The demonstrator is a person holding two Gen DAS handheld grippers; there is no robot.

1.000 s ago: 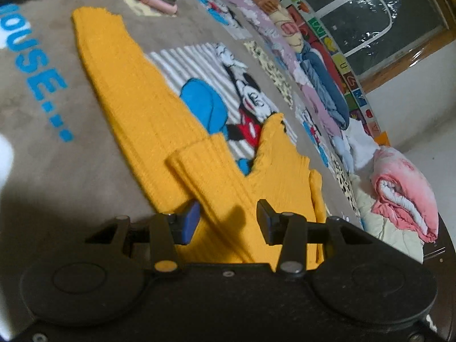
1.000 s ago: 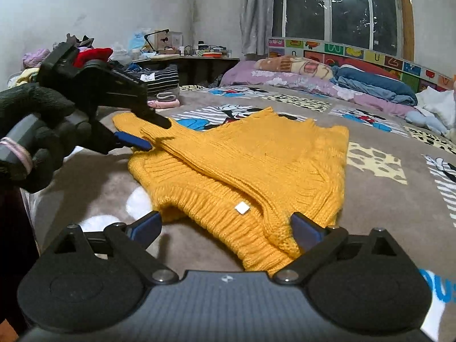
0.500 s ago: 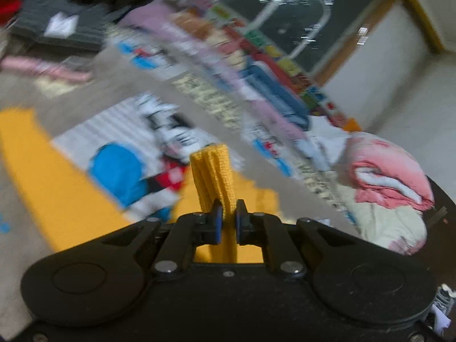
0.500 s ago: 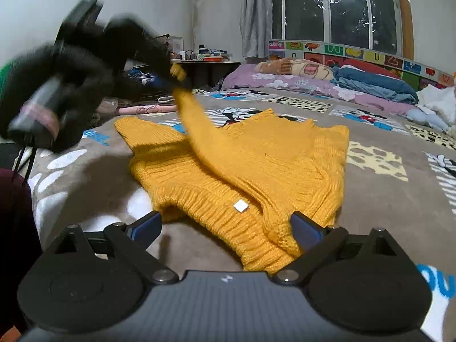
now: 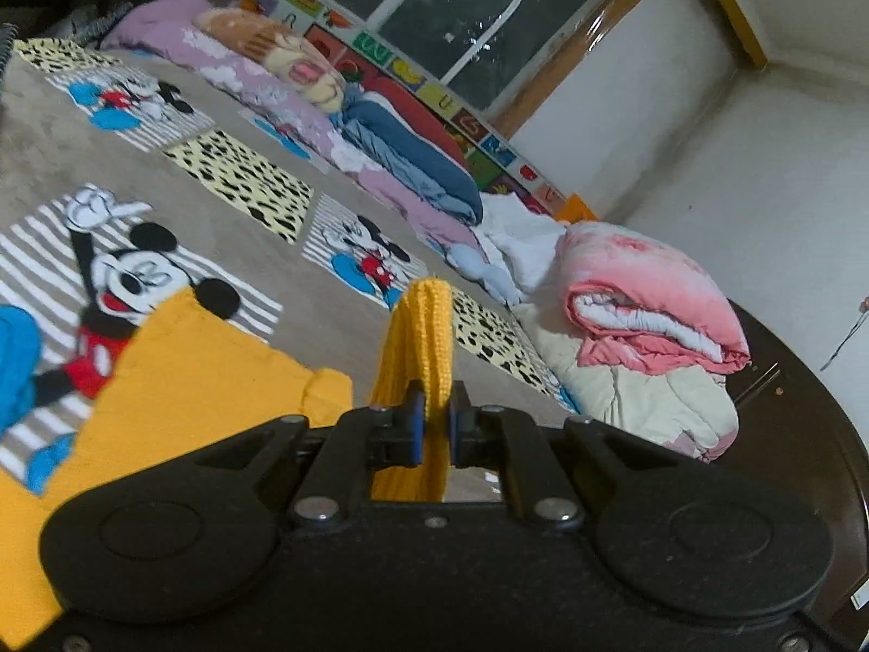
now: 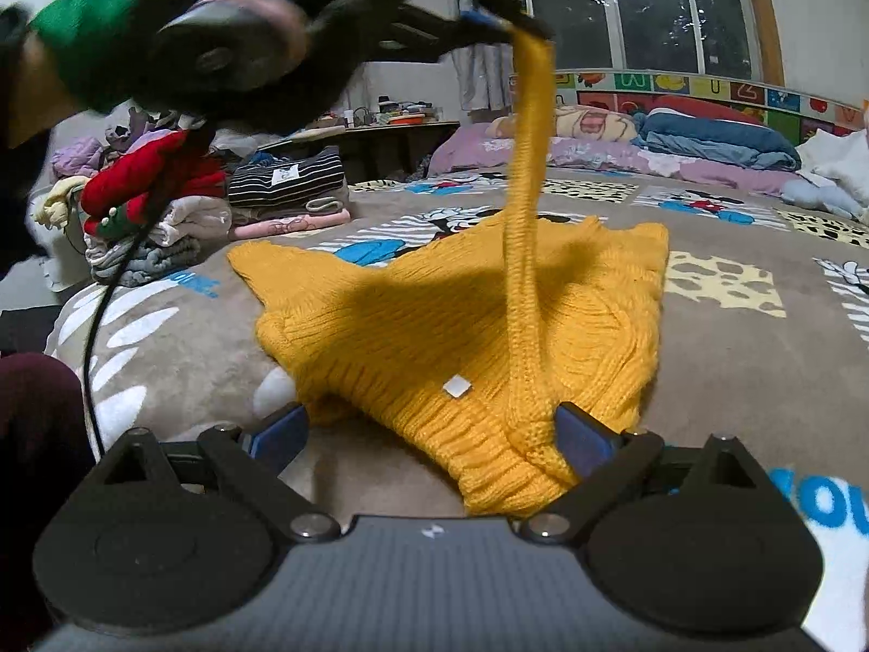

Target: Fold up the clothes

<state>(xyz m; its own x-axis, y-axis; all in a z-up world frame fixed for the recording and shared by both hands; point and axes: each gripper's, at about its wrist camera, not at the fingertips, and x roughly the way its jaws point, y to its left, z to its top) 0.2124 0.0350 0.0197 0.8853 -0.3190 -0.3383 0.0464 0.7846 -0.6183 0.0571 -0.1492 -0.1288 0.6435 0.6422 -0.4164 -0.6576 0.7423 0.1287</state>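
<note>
Right wrist view shows the mustard-yellow chunky-knit sweater point(image 6: 451, 315) lying flat on the grey-brown cartoon-print bedspread point(image 6: 722, 358), its ribbed collar end nearest this camera and its hem toward the far side. One yellow knit sleeve point(image 6: 524, 228) rises from the near right shoulder as a taut, nearly upright strip, its cuff pinched in the black left gripper point(image 6: 491, 22), which a black-gloved hand point(image 6: 304, 27) holds high above the garment's far half. In the left wrist view that gripper point(image 5: 433, 424) has its blue pads clamped on the doubled cuff. The black right gripper point(image 6: 429, 432) hovers low at the collar with its jaws spread wide, holding nothing; the collar lies between its blue pads.

So the sleeve's long axis runs from the near shoulder up and away, and the sweater body spreads below and to the left of the lifted cuff. My reading is that the sleeve is mid-fold and would be laid across the body. The left gripper alone has the cloth.

Bare bedspread lies open right of the sweater. Left and far stands a heap of folded clothes point(image 6: 179, 217), well apart; far right, rolled quilts point(image 5: 646, 304) line the bed's edge.
</note>
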